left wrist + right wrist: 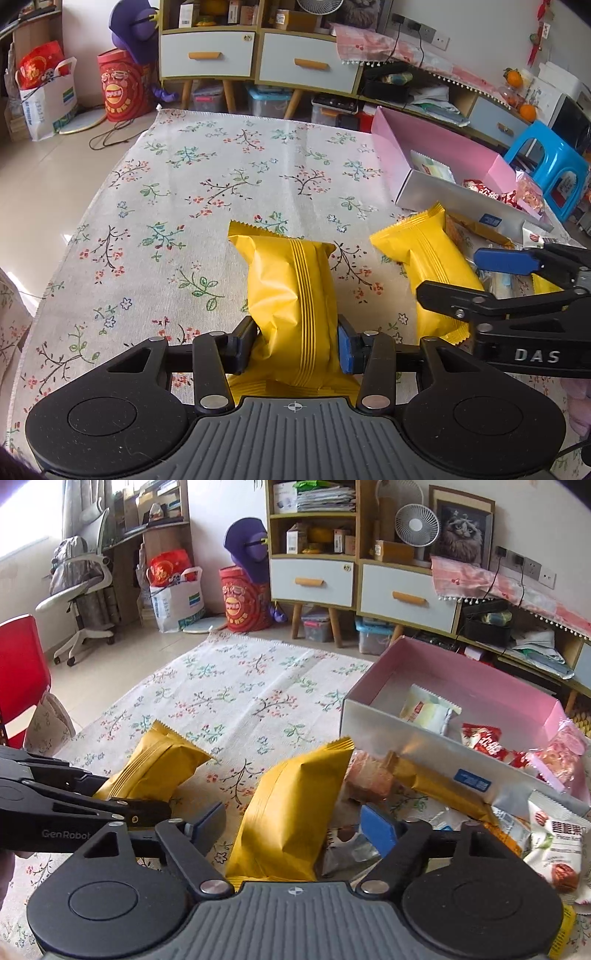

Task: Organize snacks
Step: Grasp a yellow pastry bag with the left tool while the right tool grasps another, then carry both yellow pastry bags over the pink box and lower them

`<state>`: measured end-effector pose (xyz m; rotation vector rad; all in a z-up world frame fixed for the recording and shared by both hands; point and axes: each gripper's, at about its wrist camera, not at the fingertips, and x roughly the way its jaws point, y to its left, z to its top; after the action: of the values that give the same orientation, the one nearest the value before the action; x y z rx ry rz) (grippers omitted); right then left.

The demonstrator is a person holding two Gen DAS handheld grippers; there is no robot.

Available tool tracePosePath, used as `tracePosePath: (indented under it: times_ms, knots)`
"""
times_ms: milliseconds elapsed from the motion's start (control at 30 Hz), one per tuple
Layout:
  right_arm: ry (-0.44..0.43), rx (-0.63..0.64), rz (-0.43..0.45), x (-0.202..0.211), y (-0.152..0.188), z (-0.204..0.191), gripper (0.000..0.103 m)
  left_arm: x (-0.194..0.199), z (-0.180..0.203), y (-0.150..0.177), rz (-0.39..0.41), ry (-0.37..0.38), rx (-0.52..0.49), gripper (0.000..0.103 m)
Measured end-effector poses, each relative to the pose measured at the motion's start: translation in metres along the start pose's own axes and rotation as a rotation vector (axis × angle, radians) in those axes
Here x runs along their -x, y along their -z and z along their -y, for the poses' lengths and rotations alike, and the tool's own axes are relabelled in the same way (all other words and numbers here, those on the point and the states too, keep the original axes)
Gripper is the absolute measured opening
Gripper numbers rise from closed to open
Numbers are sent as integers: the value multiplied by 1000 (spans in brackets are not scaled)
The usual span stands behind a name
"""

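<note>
A yellow snack packet [291,280] stands on the floral cloth [207,177], and my left gripper [295,345] is shut on its lower part, both pads pressing into the wrapper. A second yellow packet [291,797] sits between the fingers of my right gripper [291,827]; a gap shows on each side, so the pads do not touch it. In the left wrist view that second packet [428,258] lies to the right, with the right gripper [480,280] around it. The pink-lined box [461,675] at the right holds a few snack packs.
Several loose snacks [554,849] lie heaped in front of the box at the right. A red chair [22,672] stands at the table's left edge, a blue stool [550,162] beyond the box. Drawer cabinets [402,590] line the back wall.
</note>
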<state>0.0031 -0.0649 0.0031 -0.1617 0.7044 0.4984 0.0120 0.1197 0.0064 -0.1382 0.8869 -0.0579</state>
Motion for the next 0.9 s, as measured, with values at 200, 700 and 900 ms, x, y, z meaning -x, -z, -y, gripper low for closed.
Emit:
tracePosePath:
  times_ms: [200, 700, 900]
  knots:
    - [3, 8, -30, -7, 3, -4, 46, 0, 0, 1, -2, 0, -2, 41]
    - [-53, -10, 3, 3, -3, -4, 30, 7, -2, -14, 33, 0, 25, 40]
    - [-77, -13, 46, 16, -13, -5, 30, 14, -7, -26, 60, -6, 56, 40]
